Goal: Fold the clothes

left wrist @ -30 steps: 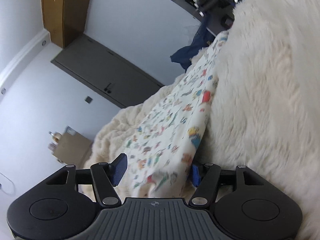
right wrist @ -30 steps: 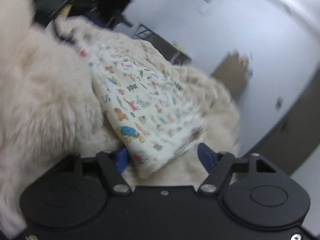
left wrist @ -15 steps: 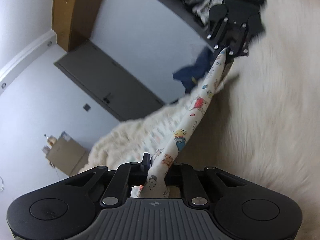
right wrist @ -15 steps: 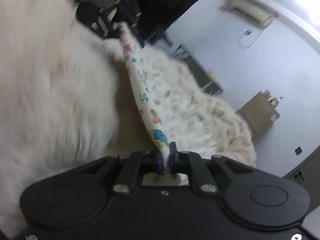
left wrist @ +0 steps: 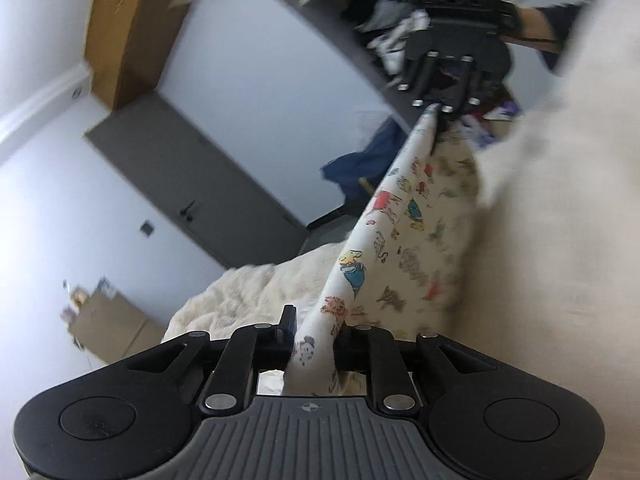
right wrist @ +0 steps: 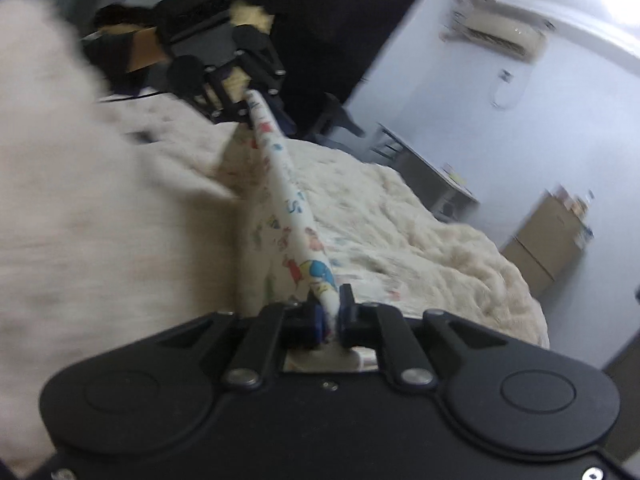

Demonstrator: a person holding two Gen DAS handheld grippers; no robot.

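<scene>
1. Bedroom with pale walls, grey door point(left wrist: 192, 184), cardboard box point(right wrist: 548, 236) by the wall, wall air conditioner point(right wrist: 500, 32)
2. Cream fluffy blanket point(right wrist: 420, 220) spread over the bed, blurred at the near side
3. Printed garment point(left wrist: 384, 232), white with small cartoon figures, stretched taut above the blanket between both tools, lower part hanging to the blanket
4. Left gripper point(left wrist: 314, 336) clamped tight on one end of the fabric edge
5. Right gripper point(right wrist: 330, 316) pinched closed on the other end, blue pads pressing the cloth
</scene>
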